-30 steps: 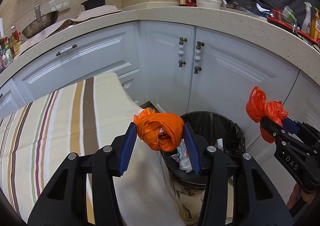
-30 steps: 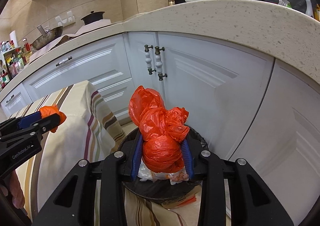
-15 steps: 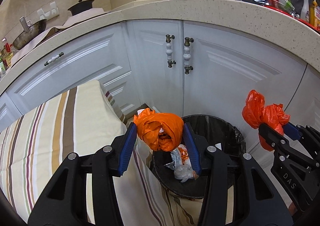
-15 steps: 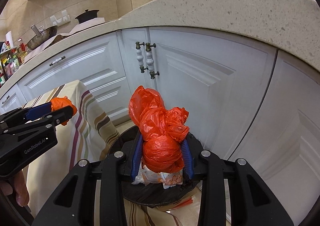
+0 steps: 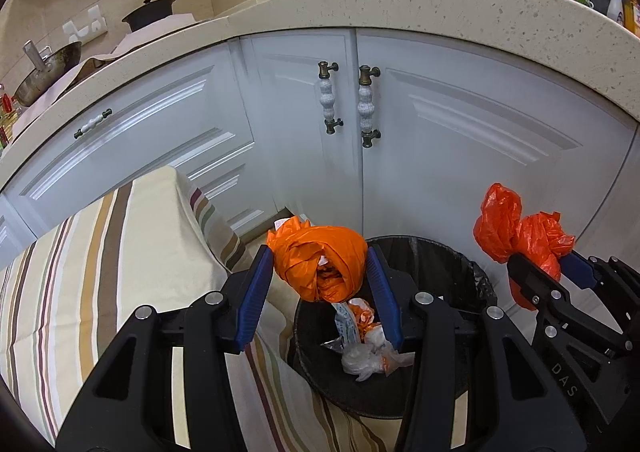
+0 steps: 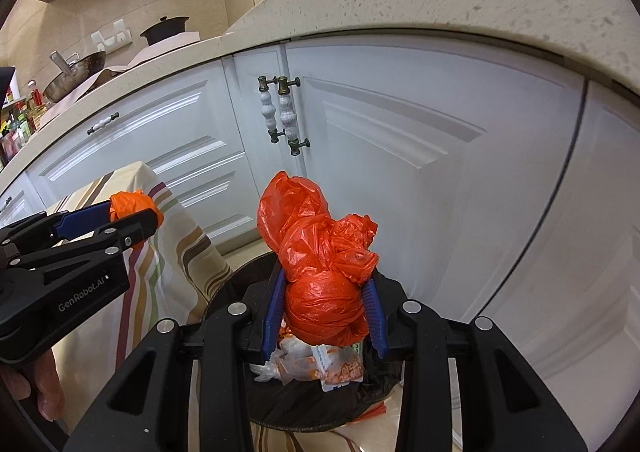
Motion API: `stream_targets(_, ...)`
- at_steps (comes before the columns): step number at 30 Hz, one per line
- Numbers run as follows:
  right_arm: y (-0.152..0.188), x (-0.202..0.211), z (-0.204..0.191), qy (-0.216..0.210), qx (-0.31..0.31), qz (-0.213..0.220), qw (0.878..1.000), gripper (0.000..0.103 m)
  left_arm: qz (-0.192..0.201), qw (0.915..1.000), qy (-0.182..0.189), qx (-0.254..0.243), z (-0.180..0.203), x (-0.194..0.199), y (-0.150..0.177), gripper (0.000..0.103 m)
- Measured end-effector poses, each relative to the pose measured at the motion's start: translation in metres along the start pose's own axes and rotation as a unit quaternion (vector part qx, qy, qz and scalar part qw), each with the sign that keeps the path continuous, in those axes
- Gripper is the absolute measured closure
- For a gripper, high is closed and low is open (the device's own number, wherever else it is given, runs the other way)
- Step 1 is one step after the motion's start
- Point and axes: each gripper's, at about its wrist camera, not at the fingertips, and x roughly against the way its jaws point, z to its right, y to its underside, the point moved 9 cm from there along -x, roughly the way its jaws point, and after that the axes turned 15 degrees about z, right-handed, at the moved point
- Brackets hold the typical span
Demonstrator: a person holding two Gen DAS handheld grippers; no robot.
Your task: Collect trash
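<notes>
My left gripper (image 5: 320, 272) is shut on a balled orange plastic bag (image 5: 320, 260) and holds it above the near left rim of a black bin (image 5: 460, 268). The bin has a black liner and holds wrappers and clear plastic (image 5: 368, 352). My right gripper (image 6: 324, 300) is shut on a knotted red-orange bag (image 6: 320, 272) directly over the bin (image 6: 236, 284). The right gripper and its bag (image 5: 516, 232) show at the right of the left wrist view. The left gripper (image 6: 132, 214) shows at the left of the right wrist view.
The bin stands on the floor against white cabinet doors (image 5: 440, 156) with beaded handles (image 5: 366, 104), under a speckled counter edge (image 5: 440, 8). A table with a striped cloth (image 5: 100, 272) is close on the bin's left. Bottles, a bowl and pans sit on the counter.
Both grippers have moved forward and down toward the bin with their bags still held. The bin's inside is now more in view and the cabinets are nearer.
</notes>
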Motion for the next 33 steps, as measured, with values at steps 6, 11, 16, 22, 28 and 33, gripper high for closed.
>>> stream_targets(6,0.008,-0.01,0.003,0.004,0.002,-0.01,1.0,0.059,-0.009,0.9999,0.005,-0.005,0.003,-0.008,0.004,0.055)
stream_targets(11,0.009,-0.009,0.006,0.01,0.001,-0.007,1.0,0.049,0.001,1.0,-0.006,-0.002,0.0,-0.009,0.002,0.029)
stream_targets(16,0.006,-0.004,0.009,0.017,0.003,-0.002,1.0,0.047,-0.001,1.0,-0.006,-0.004,0.0,-0.008,0.002,0.026)
stream_targets(22,0.0,0.004,0.012,0.028,0.005,0.006,1.0,0.045,0.006,0.9999,-0.005,-0.008,0.0,-0.001,0.0,0.023)
stream_targets(28,-0.007,0.02,0.014,0.036,0.004,0.017,0.999,0.04,0.02,0.9998,0.0,-0.001,-0.004,0.017,-0.007,0.021)
stream_targets(33,-0.012,0.041,0.011,0.042,0.003,0.027,0.999,0.037,0.03,0.9995,0.005,0.003,-0.009,0.04,-0.012,0.02)
